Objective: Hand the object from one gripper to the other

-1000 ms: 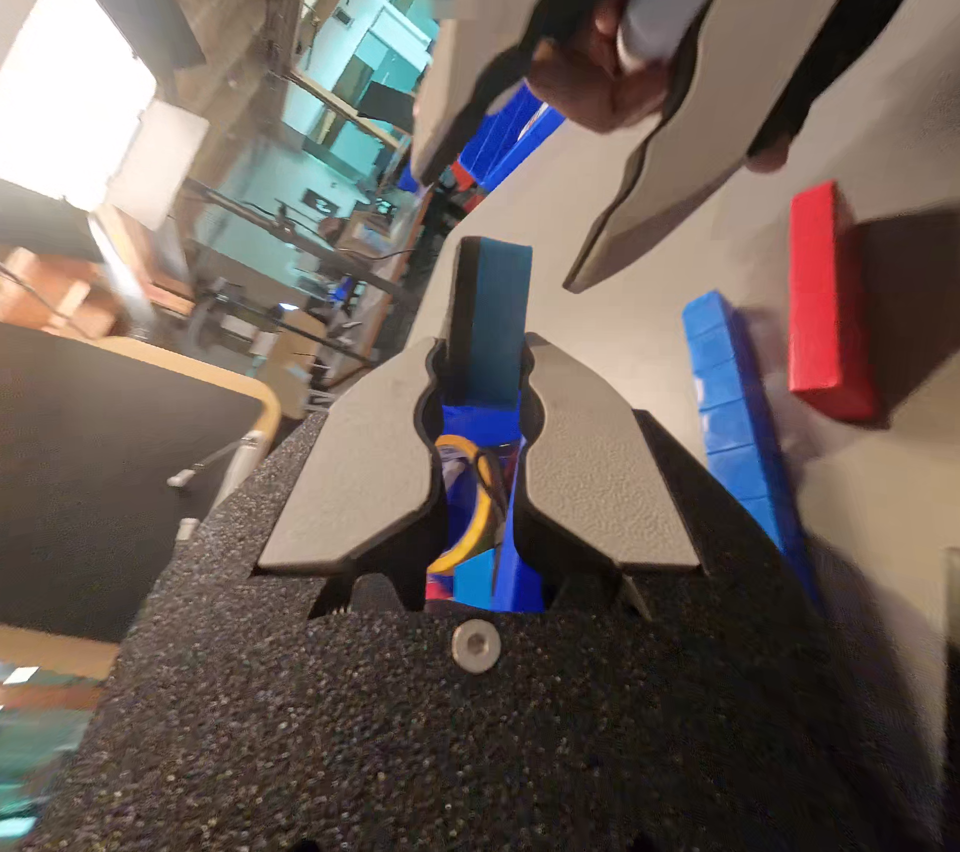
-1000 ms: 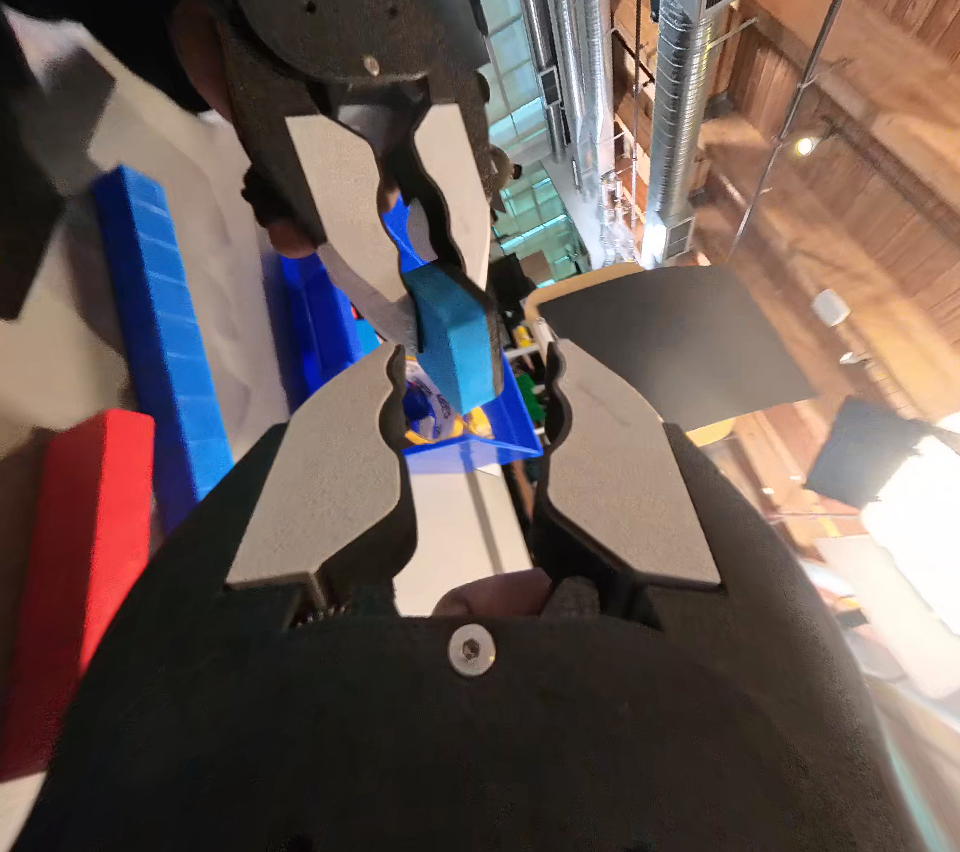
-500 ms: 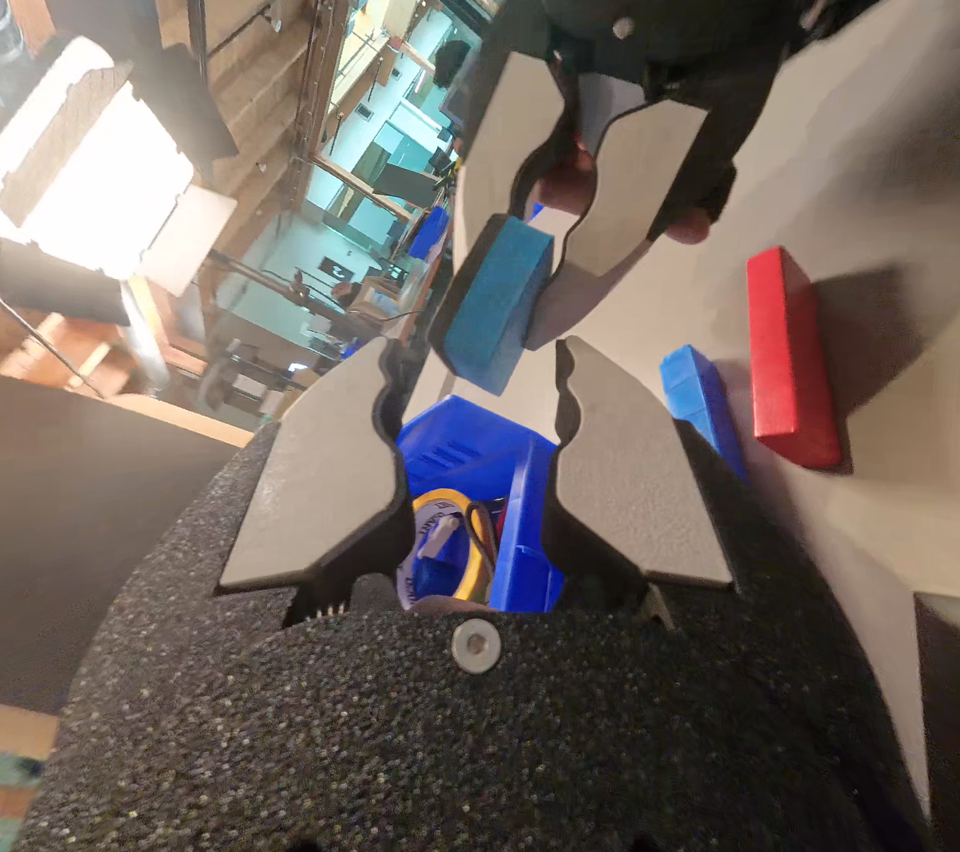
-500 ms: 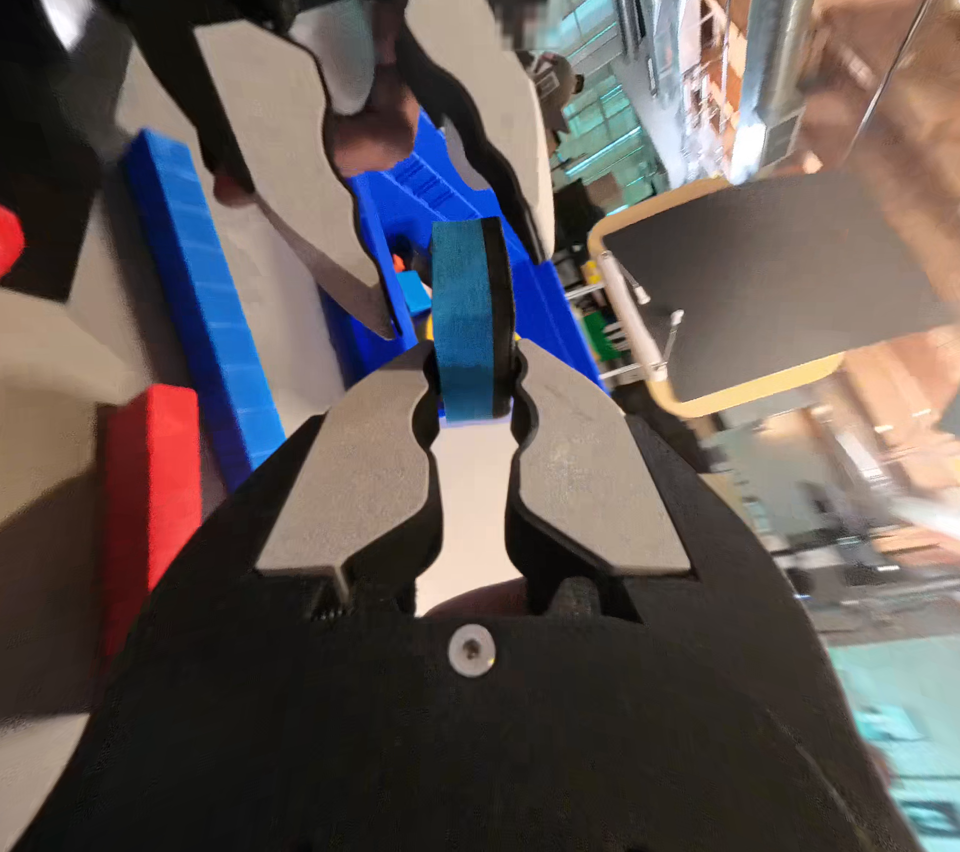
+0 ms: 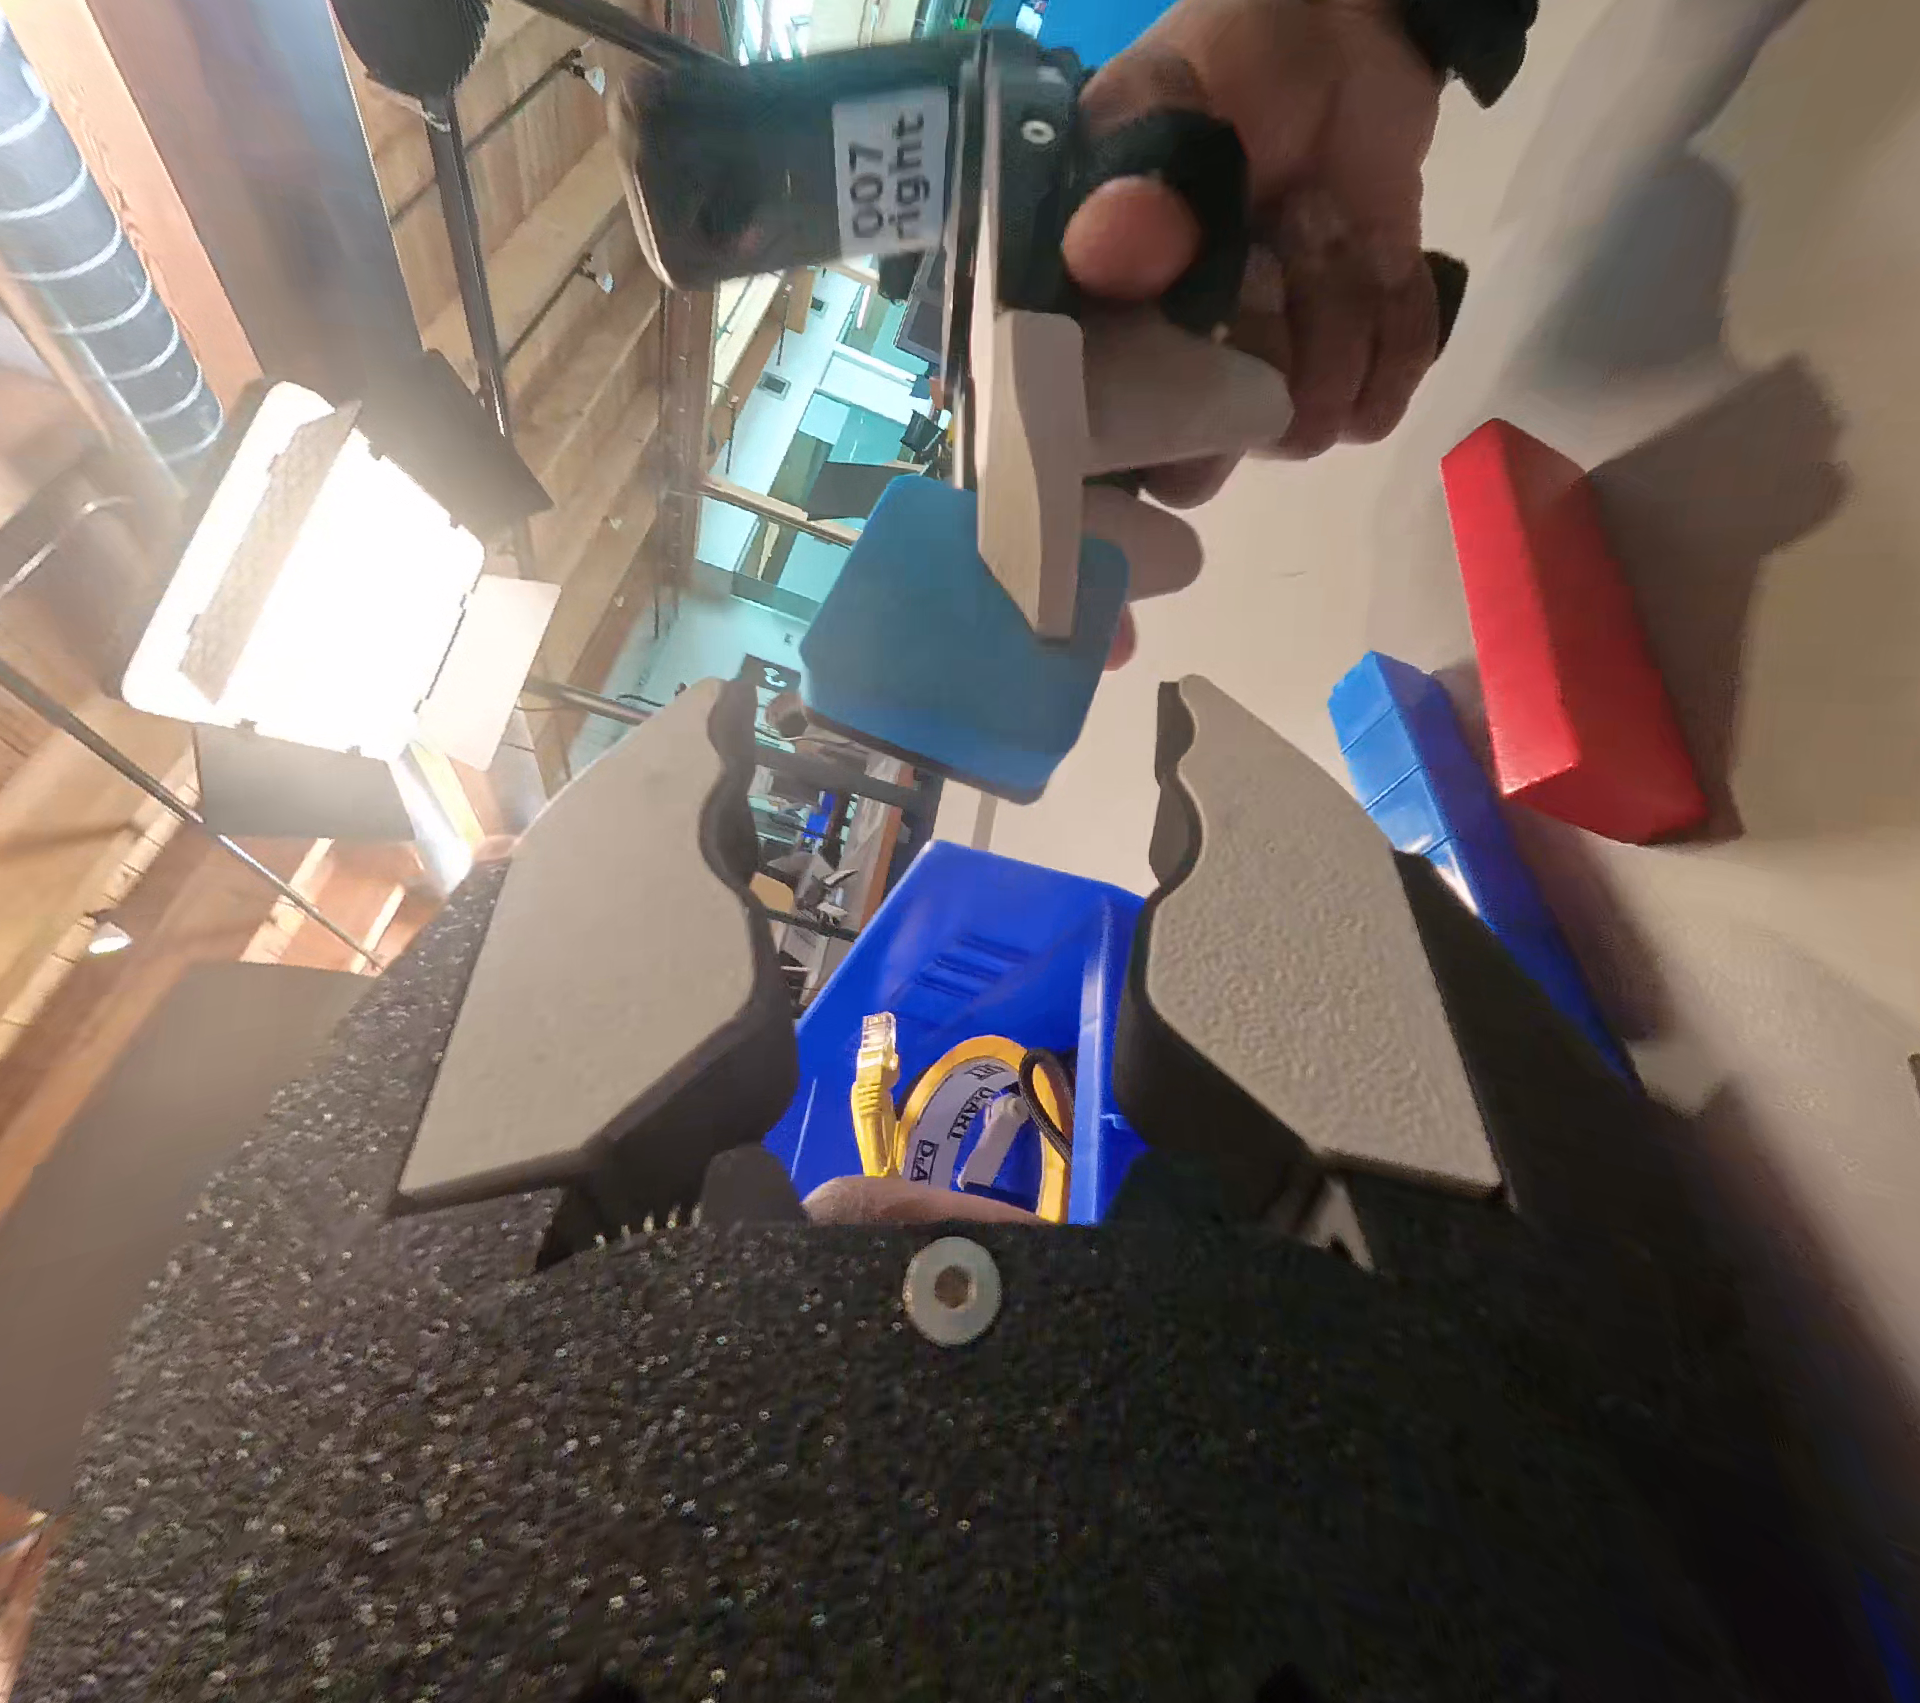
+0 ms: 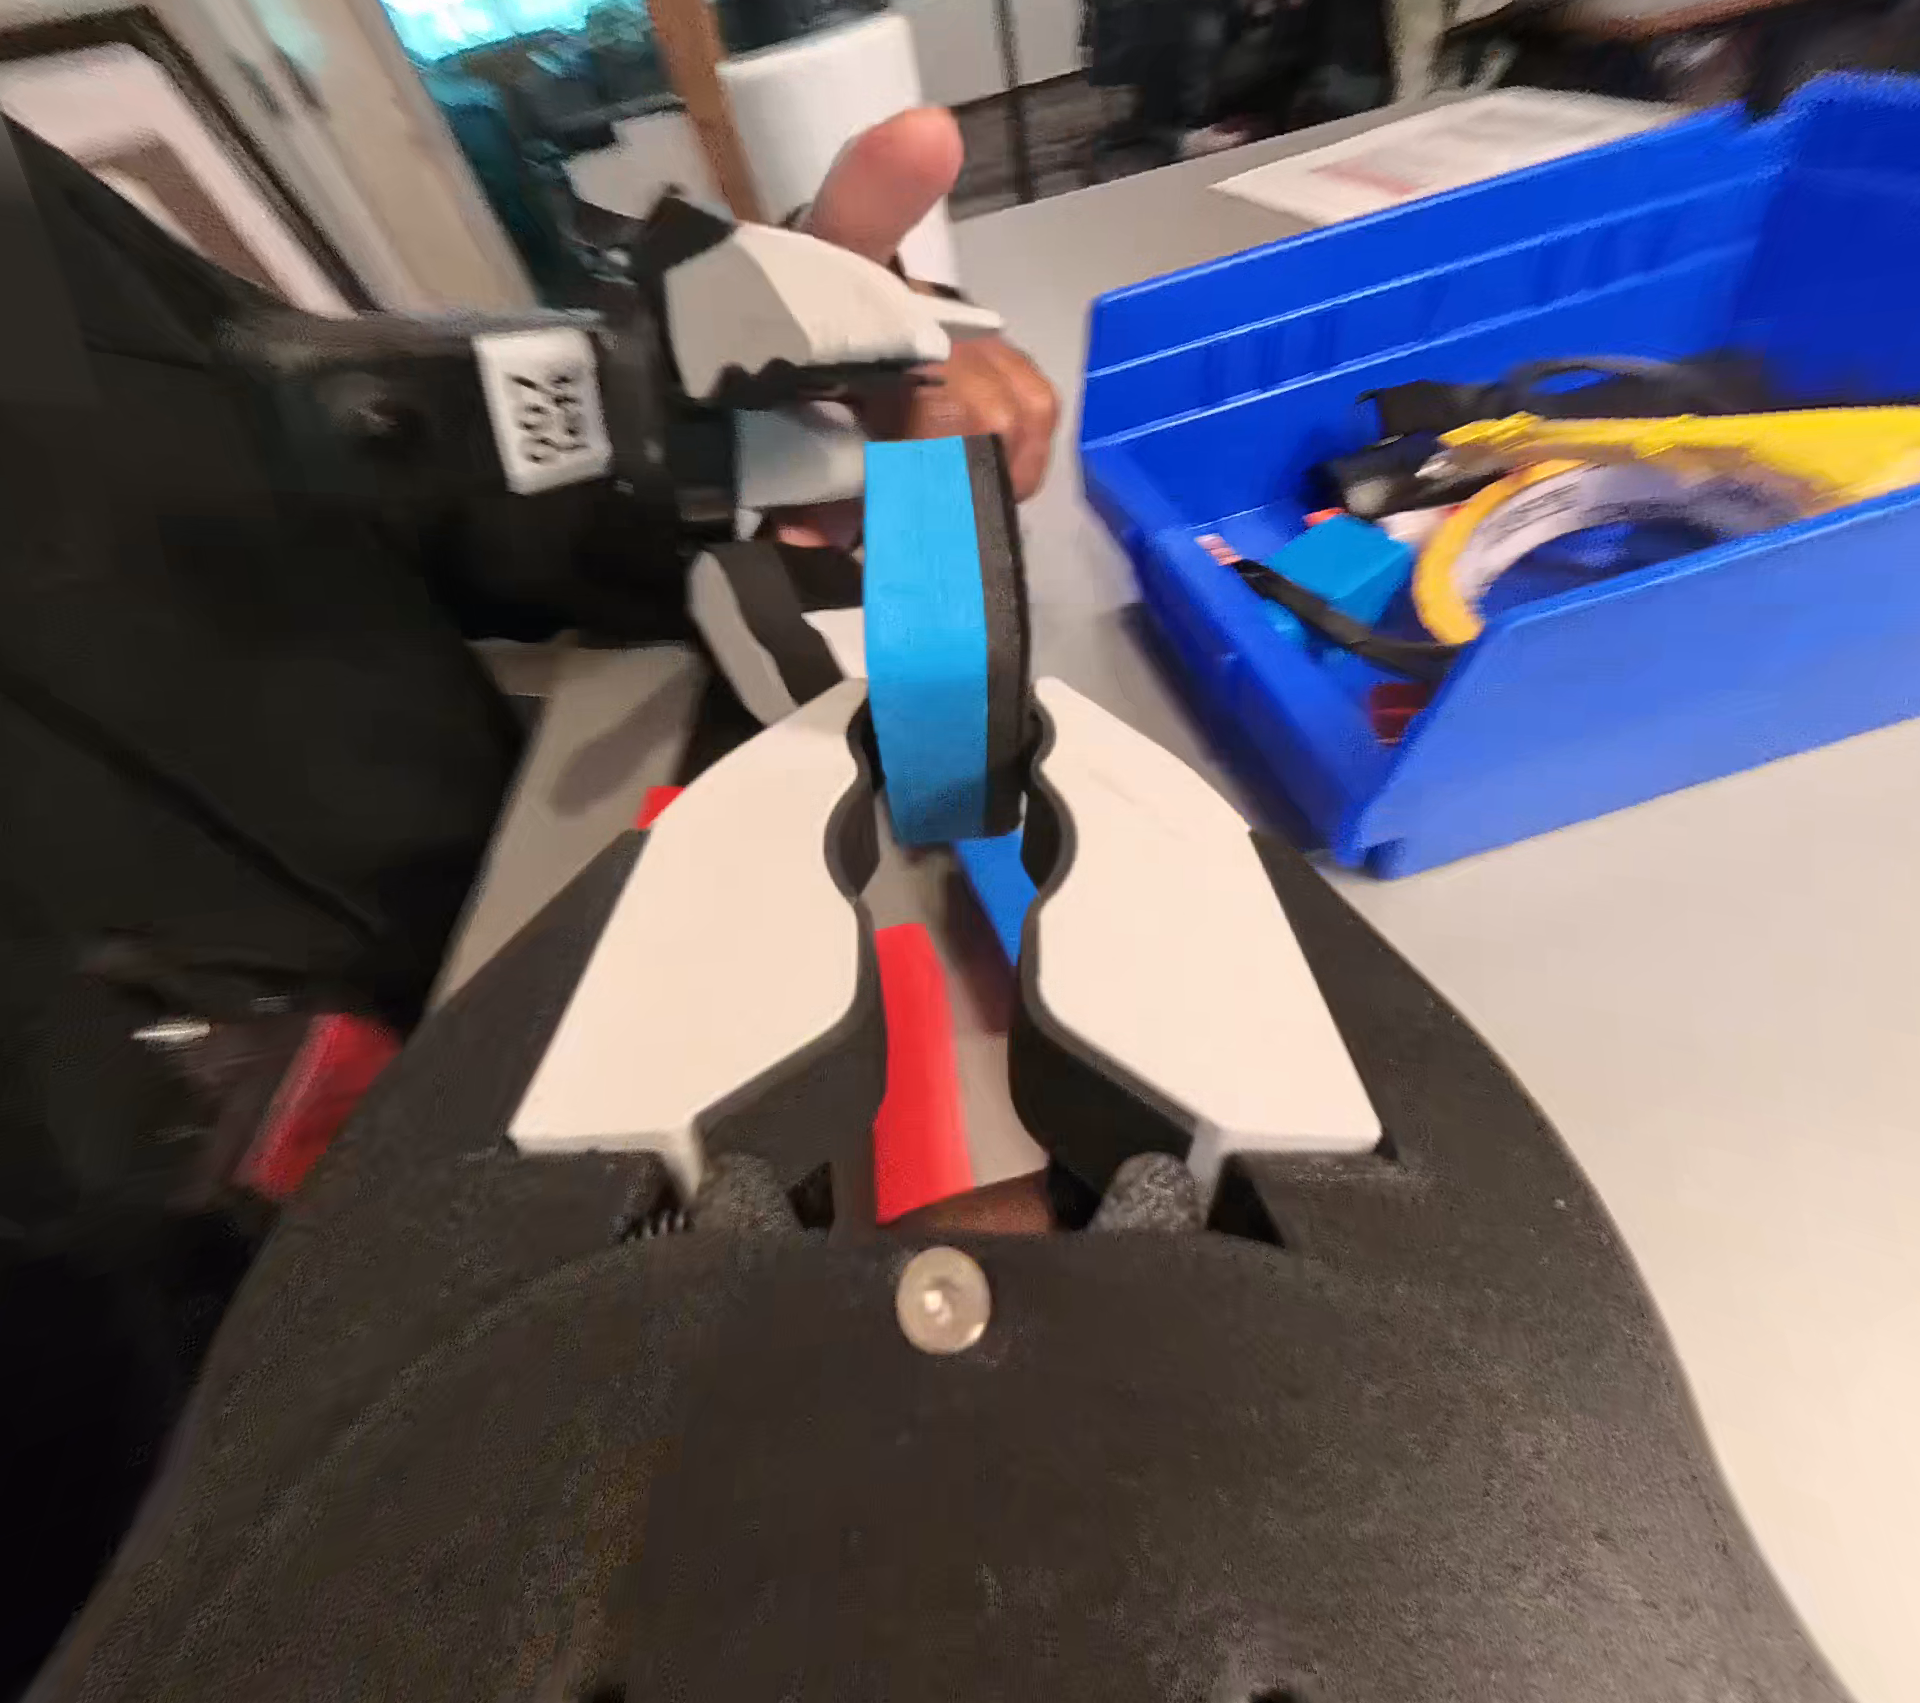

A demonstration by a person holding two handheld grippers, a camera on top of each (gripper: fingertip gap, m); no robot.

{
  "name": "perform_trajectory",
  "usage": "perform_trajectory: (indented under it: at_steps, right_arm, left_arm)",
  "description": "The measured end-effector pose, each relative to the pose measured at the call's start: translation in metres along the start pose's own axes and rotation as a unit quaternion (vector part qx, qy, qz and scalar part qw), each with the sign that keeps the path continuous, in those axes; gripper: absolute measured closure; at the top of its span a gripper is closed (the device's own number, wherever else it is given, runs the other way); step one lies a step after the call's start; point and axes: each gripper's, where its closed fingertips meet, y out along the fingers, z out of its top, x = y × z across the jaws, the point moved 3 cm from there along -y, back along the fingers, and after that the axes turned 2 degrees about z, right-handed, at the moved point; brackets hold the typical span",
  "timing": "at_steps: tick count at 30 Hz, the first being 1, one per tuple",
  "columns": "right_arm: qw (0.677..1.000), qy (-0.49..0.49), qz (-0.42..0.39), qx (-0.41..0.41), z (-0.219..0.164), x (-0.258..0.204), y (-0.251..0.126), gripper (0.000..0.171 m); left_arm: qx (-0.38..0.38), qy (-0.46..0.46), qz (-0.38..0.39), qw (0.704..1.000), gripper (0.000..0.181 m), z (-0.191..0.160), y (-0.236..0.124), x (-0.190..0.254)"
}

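We are holding the blue foam pad (image 6: 930, 614), black on one face, clamped between the tips of our right gripper (image 6: 943, 760), its fingers (image 6: 727, 915) pressing both flat sides so the pad is standing on edge above the table (image 6: 1558, 978). In the left wrist view the same pad (image 5: 935, 677) is hanging in the air just beyond our left gripper (image 5: 951, 718), whose jaws are standing wide apart with nothing between them. A hand (image 5: 1299, 199) in a dark sleeve is gripping the right gripper's handle. Beneath it, a blue bin (image 6: 1558, 718) is sitting on the table, holding yellow cable (image 5: 878, 1092) and a roll of tape (image 5: 977, 1123). Beside the bin a long blue block (image 5: 1444, 832) and a red block (image 5: 1558, 645) are lying close together.
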Motion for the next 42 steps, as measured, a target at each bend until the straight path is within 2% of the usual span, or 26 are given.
perform_trajectory:
  at_steps: [3, 6, 8, 9, 11, 14, 17, 19, 22, 27, 29, 31, 33, 37, 42]
  right_arm:
    - [0.995, 0.065, 0.069, -0.012, -0.007, -0.009, 0.002, 0.147]
    - [0.992, 0.07, 0.096, -0.039, -0.016, -0.016, 0.008, 0.147]
    - [0.993, 0.061, 0.091, -0.047, -0.018, -0.017, 0.01, 0.147]
    - [0.994, 0.052, 0.084, -0.051, -0.019, -0.016, 0.011, 0.147]
    - [0.997, 0.018, 0.048, -0.05, -0.018, -0.01, 0.01, 0.145]
    - [0.995, -0.08, -0.048, -0.034, -0.009, 0.004, 0.005, 0.125]
    - [0.964, -0.23, -0.137, -0.013, 0.006, 0.007, -0.005, 0.112]
    - [0.923, -0.34, -0.179, -0.017, 0.009, 0.003, -0.009, 0.112]
    - [0.856, -0.47, -0.211, -0.044, 0.003, -0.003, -0.007, 0.107]
    - [0.801, -0.55, -0.232, -0.055, -0.003, -0.009, 0.003, 0.107]
    - [0.785, -0.571, -0.231, -0.058, -0.006, -0.011, 0.006, 0.119]
    - [0.782, -0.575, -0.232, -0.065, -0.009, -0.011, 0.007, 0.143]
    - [0.803, -0.545, -0.231, -0.068, -0.008, -0.007, 0.006, 0.145]
    - [0.849, -0.475, -0.225, -0.049, 0.0, 0.0, -0.002, 0.146]
    - [0.903, -0.389, -0.176, -0.047, -0.002, -0.002, -0.002, 0.146]
  left_arm:
    - [0.008, 0.015, 0.005, 1.0, 0.102, 0.003, 0.0, 0.001]
    - [0.023, 0.018, -0.015, 0.999, 0.104, 0.009, -0.001, 0.008]
    - [0.015, 0.023, -0.042, 0.999, 0.122, 0.007, 0.0, 0.019]
    - [0.012, 0.018, -0.041, 0.999, 0.122, 0.007, 0.0, 0.02]
    - [-0.017, -0.013, -0.053, 0.998, 0.122, -0.001, 0.003, 0.019]
    - [-0.053, -0.103, -0.063, 0.991, 0.123, -0.012, 0.005, 0.012]
    - [-0.076, -0.206, -0.076, 0.973, 0.123, -0.02, 0.005, 0.002]
    - [-0.082, -0.293, -0.1, 0.947, 0.123, -0.023, 0.004, -0.001]
    - [-0.06, -0.427, -0.15, 0.89, 0.122, -0.02, 0.002, -0.004]
    - [-0.046, -0.574, -0.249, 0.779, 0.123, -0.013, -0.001, 0.011]
    - [-0.033, -0.617, -0.275, 0.737, 0.123, -0.009, 0.001, 0.016]
    - [-0.021, -0.637, -0.276, 0.72, 0.122, -0.007, 0.003, 0.017]
    - [-0.011, -0.624, -0.257, 0.737, 0.121, -0.009, 0.003, 0.012]
    - [0.026, -0.543, -0.187, 0.818, 0.113, -0.011, -0.001, -0.006]
    - [0.046, -0.403, -0.148, 0.902, 0.122, -0.002, -0.007, -0.011]
